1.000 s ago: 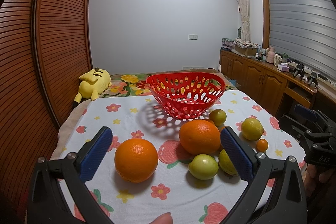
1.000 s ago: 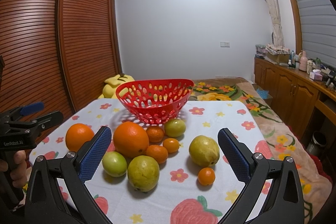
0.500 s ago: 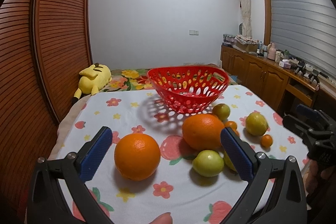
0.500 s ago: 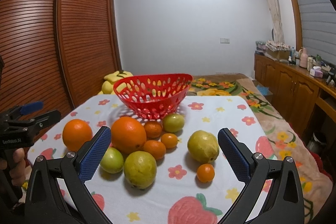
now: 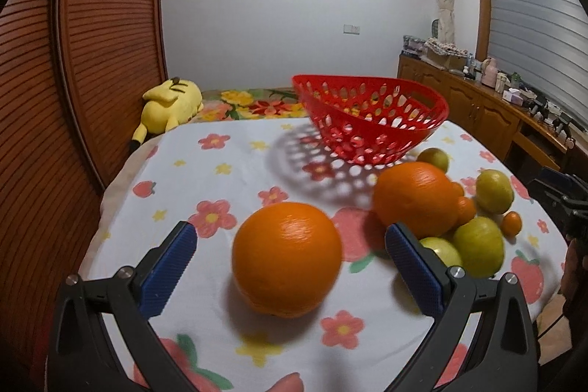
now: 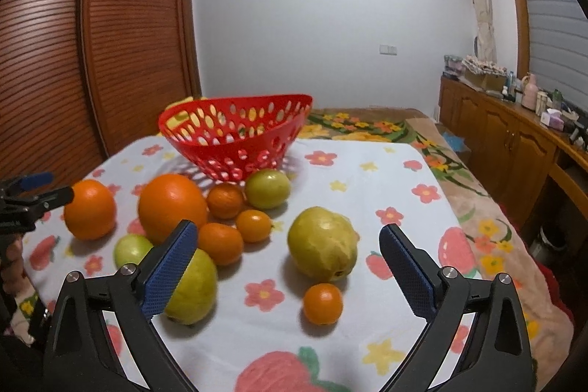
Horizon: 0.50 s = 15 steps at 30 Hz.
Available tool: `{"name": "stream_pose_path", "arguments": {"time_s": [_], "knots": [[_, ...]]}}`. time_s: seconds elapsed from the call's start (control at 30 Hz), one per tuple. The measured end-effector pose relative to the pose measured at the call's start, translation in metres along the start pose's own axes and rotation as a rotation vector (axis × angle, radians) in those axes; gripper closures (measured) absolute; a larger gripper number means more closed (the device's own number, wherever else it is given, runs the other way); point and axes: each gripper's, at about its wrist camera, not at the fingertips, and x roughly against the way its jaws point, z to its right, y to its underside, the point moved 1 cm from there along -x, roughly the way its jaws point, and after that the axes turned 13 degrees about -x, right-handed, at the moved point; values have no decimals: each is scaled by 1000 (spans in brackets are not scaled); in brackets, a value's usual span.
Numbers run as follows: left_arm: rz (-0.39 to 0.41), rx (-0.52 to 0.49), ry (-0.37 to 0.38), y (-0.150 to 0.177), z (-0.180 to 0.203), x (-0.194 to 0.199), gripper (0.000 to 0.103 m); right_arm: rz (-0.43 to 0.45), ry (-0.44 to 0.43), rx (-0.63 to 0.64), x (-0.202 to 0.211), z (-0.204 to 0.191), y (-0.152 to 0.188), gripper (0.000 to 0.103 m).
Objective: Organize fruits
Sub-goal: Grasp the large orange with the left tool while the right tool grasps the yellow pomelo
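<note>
Left wrist view: left gripper (image 5: 290, 250) spread wide, framing lone large orange (image 5: 286, 258) in front of red basket (image 5: 371, 120); no pad contact yet. Orange apart from the cluster, hence likely the easy first pick. Right wrist view: right gripper (image 6: 288, 252) likewise spread wide, holding nothing, aimed toward yellow-green fruit (image 6: 322, 243) in front of basket (image 6: 235, 131). Basket seemingly empty, all fruit loose on floral cloth (image 6: 367, 168) before it. Judged stage: start of loading.
</note>
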Motion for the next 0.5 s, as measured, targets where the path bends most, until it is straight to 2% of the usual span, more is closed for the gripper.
{"name": "stream_pose_path", "arguments": {"time_s": [0.27,0.33,0.5], "knots": [[-62,0,38,5,-10,-20,4,-80,-13,1,-26,15,-5,13],[-84,9,62,8,-12,-25,7,-98,-17,-7,-31,18,-6,14],[-117,20,99,11,-12,-33,7,-171,-29,-40,-46,28,-6,17]]}}
